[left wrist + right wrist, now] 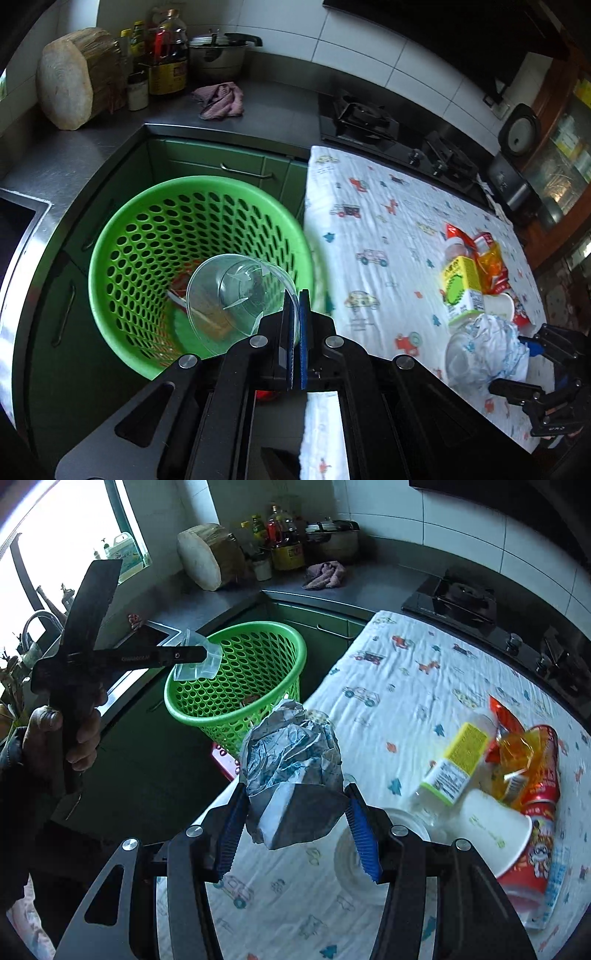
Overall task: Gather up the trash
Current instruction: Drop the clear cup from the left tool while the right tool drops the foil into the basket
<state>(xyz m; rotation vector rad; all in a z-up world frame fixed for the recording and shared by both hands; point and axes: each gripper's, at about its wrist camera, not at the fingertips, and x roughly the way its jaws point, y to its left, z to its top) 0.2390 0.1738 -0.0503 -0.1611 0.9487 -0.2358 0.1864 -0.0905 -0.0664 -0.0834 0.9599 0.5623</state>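
My left gripper [298,295] is shut on the rim of a clear plastic cup [236,291], which hangs over the mouth of the green perforated basket [122,236]. The right wrist view shows the same left gripper [203,653] and cup [201,659] above the basket [258,657]. My right gripper [295,805] is shut on a crumpled white-and-blue paper wad [291,753], lifted above the patterned cloth [388,686]. In the left wrist view the wad [491,347] and right gripper [532,343] are at the right edge. Some scraps lie at the basket's bottom.
On the cloth lie a yellow-green carton [458,757], orange and red wrappers [524,753], a white paper cup [491,827] and a clear lid [354,845]. Behind are a steel counter [266,110], stove [362,118], pot, bottles, wooden block and rag. A sink [14,221] is left.
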